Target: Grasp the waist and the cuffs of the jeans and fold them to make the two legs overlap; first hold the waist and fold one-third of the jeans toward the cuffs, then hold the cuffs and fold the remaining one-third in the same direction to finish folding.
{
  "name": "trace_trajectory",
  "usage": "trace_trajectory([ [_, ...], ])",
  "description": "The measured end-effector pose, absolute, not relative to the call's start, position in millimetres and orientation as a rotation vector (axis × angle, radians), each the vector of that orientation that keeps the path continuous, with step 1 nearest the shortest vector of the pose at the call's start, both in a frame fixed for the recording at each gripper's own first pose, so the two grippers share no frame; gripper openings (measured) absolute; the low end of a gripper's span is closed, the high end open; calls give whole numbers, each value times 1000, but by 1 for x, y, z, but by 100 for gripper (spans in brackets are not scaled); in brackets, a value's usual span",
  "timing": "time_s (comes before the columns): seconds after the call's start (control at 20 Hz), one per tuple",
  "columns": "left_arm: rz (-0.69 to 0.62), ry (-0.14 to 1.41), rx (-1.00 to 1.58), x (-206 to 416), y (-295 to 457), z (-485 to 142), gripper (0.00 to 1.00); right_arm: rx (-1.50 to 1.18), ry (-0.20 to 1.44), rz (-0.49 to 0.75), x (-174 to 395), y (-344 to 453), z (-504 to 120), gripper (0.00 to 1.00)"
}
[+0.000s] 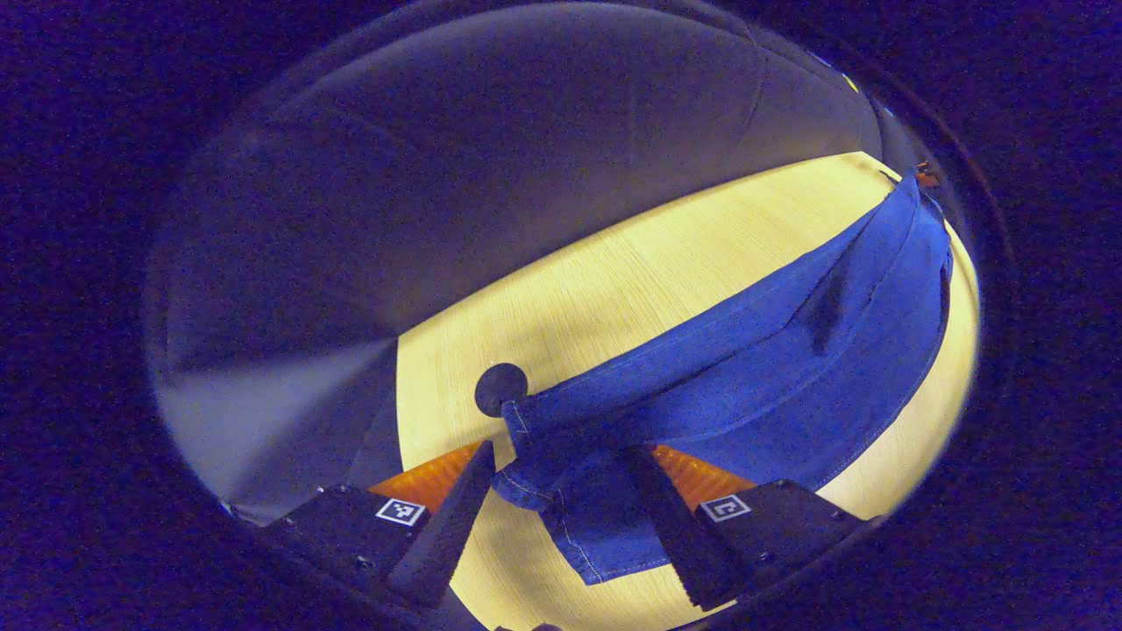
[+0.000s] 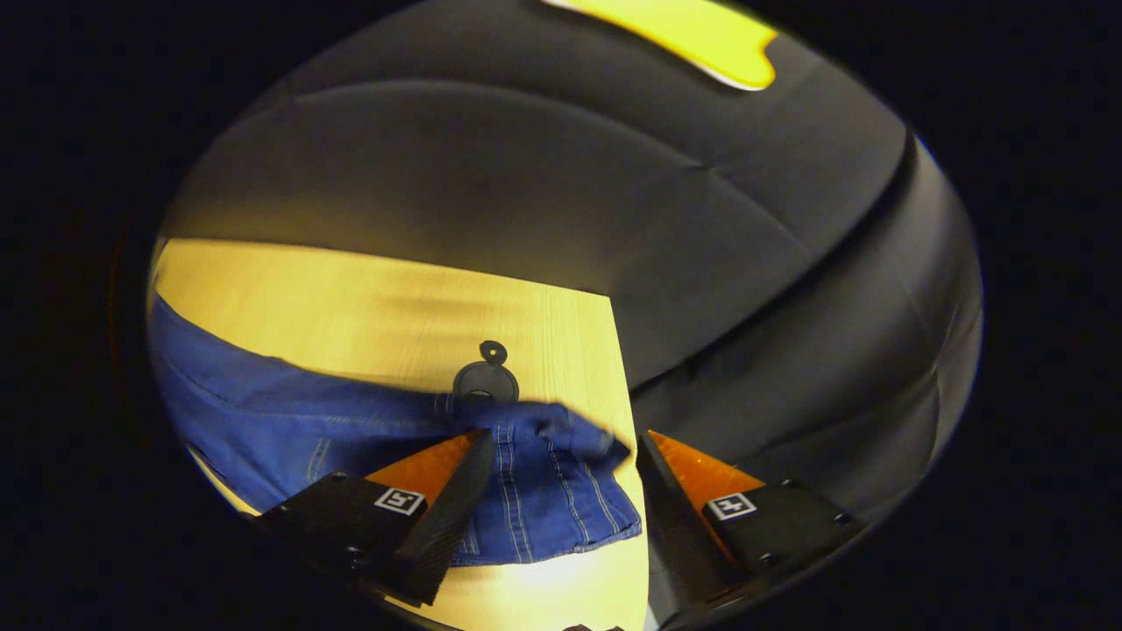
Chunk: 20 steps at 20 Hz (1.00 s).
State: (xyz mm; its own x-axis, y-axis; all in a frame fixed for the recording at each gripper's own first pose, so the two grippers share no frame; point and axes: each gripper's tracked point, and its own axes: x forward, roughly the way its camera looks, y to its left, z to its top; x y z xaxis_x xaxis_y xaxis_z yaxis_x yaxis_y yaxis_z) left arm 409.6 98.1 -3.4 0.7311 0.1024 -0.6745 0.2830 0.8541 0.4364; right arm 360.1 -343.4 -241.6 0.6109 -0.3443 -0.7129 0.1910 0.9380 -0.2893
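Observation:
Blue jeans (image 1: 771, 350) stretch as a long band over the wooden table (image 1: 614, 280), from my left gripper up to the far right. My left gripper (image 1: 561, 451) is shut on a gathered, hemmed end of them, and the hem hangs below its fingers. In the right gripper view, the other end of the jeans (image 2: 289, 421) trails off to the left. My right gripper (image 2: 563, 438) is shut on that bunched end, which shows several rows of stitching. The cloth there is blurred.
A round black grommet (image 1: 501, 388) is set in the table top just beyond the held end, and it shows again as the grommet (image 2: 485, 381) near the table's corner. The table edge (image 2: 618, 350) drops off to dark cloth on the right.

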Motion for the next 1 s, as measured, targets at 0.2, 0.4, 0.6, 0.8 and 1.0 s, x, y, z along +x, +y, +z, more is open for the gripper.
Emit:
trace_trajectory([
  [0.2, 6, 477, 459, 382, 70, 56, 98, 65, 653, -446, 325, -347, -212, 98],
  [0.4, 56, 277, 300, 317, 12, 112, 97, 348, 557, -591, 298, -363, -229, 98],
  [0.6, 23, 224, 130, 271, -48, 131, 97, 471, 622, -663, 286, -371, -276, 98],
  [0.8, -38, 251, 158, 256, -81, 139, 97, 512, 614, -749, 290, -387, -289, 98],
  [1.0, -68, 265, 170, 258, -95, 137, 98, 550, 658, -791, 291, -388, -317, 98],
])
